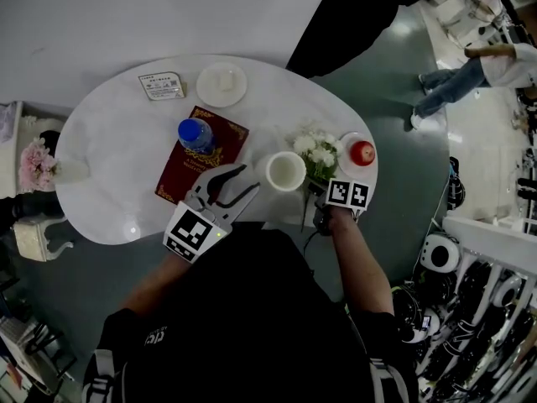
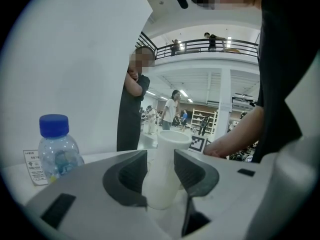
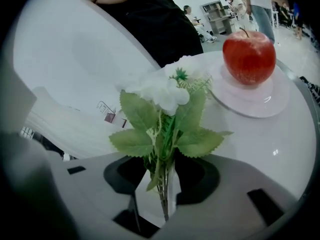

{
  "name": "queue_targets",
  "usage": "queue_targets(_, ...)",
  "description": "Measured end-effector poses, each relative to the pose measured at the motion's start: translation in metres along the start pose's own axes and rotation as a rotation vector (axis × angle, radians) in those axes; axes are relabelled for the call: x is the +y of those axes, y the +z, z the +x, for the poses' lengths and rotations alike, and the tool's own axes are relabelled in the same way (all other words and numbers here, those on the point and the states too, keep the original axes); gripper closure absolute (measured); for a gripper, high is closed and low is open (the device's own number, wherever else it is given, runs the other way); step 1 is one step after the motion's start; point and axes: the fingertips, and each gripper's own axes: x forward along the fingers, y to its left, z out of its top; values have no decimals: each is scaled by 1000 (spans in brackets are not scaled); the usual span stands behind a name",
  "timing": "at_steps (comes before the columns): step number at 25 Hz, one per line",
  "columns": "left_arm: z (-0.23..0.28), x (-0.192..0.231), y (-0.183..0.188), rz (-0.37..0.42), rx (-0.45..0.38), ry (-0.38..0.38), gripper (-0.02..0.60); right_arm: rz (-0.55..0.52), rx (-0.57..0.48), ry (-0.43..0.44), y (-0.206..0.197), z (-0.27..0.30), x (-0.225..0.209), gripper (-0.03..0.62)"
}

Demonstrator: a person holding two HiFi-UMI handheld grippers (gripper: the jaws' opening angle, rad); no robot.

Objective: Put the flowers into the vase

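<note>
The white vase (image 1: 285,171) stands upright near the front of the white oval table (image 1: 109,141). My left gripper (image 1: 250,179) is open just left of the vase, fingertips short of its side. In the left gripper view the vase (image 2: 165,164) shows through the gap of that gripper (image 2: 160,171). A bunch of white flowers (image 1: 317,154) with green leaves stands right of the vase, next to its rim. My right gripper (image 1: 329,190) is shut on the stems. In the right gripper view the flowers (image 3: 165,96) rise from that gripper (image 3: 162,176).
A blue-capped water bottle (image 1: 195,135) stands on a red booklet (image 1: 180,179) left of the vase. A red apple (image 1: 362,152) on a saucer sits right of the flowers. A white dish (image 1: 221,84) and a card (image 1: 161,85) lie at the far edge. People stand beyond.
</note>
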Motion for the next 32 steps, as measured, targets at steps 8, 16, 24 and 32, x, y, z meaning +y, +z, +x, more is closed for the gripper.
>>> queue_targets(8,5,1,0,22,24,-33,385,19,-56,23,7,-6,1,480)
queue_targets(16,10,-10,-4,68,66,-105,347,28,-129,40,20,-24,6,497)
queue_targets(24,23,-11,-15,106,117,-149,300,-12,-203,62,39,-47,25,500)
queue_targets(32,40,-18,-21,132,149,-208,249,-57,-311,97,71,-84,58,503)
